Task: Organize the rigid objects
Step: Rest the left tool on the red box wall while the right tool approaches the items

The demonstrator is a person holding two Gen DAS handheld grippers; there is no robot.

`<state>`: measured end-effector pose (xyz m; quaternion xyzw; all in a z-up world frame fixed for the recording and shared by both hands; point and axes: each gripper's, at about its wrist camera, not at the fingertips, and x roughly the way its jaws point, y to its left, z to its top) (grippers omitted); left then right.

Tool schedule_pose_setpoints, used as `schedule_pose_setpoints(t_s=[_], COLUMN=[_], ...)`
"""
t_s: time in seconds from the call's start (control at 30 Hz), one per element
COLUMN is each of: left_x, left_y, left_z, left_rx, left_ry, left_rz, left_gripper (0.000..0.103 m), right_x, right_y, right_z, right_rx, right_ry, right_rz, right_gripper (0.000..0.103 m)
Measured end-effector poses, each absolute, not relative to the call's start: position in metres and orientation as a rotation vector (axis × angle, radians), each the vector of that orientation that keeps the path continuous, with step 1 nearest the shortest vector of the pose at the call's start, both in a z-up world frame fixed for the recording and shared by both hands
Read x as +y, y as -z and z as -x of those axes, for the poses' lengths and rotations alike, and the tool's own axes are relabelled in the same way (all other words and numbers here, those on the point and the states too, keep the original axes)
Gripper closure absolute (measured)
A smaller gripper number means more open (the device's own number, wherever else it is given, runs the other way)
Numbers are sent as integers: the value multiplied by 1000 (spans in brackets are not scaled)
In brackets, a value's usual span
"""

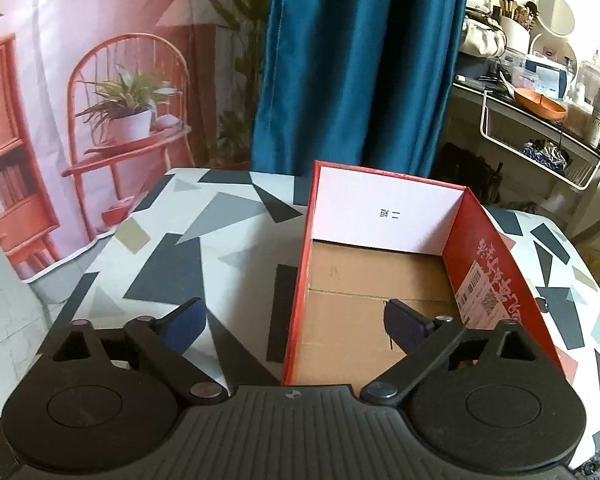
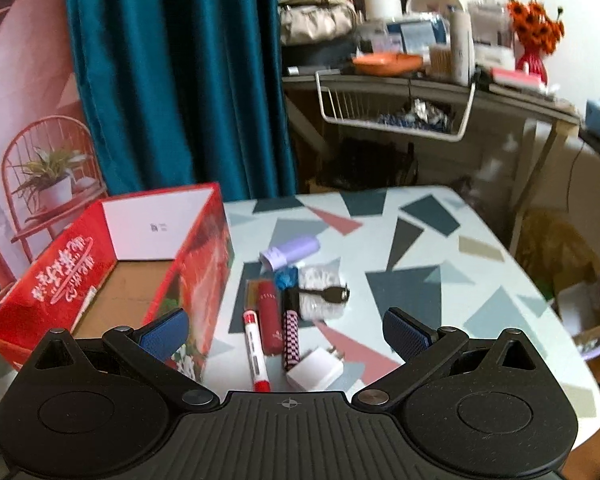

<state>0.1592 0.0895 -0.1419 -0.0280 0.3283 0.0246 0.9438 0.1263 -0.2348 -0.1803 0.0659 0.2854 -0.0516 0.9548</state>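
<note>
I am bringing my right hand-held gripper, jaws wide and empty, over the red marker lying beside the red box mid-bench, aiming to straddle it squarely, left hand-held gripper likewise empty.

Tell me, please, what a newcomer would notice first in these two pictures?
First, the open red box, empty down to its cardboard floor, on the patterned table. Beside it lies a cluster of small things: a red marker, a dark red tube, a checkered tube, a white charger and a lilac bottle. A blue curtain hangs behind.
</note>
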Motion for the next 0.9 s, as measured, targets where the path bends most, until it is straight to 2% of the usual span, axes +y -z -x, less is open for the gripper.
schedule_pose_setpoints(t_s=[0.1,0.17,0.37,0.5,0.63,0.73,0.83,0.9], left_x=[91,93,101,103,103,108,108,108], left_y=[150,157,174,182,189,191,189,187], left_z=[-168,-175,-183,-181,-180,-176,-175,-174], left_rx=[658,661,672,667,686,668,655,640], left_ry=[-31,-25,2,8,-2,-19,-20,-8], left_rz=[65,69,111,133,147,190,195,210], left_gripper=[15,25,46,53,66,69,85,92], right_x=[-240,-243,-253,-256,-258,-257,-255,-252], right_y=[191,198,215,223,229,234,237,238], right_z=[-130,-133,-145,-154,-161,-165,-168,-168], right_rx=[580,582,620,634,645,655,658,655], right_ry=[106,101,99,100,94,87,65,60], right_rz=[-166,-185,-216,-231,-226,-226,-232,-213], right_gripper=[0,0,0,0,1,4,7,8])
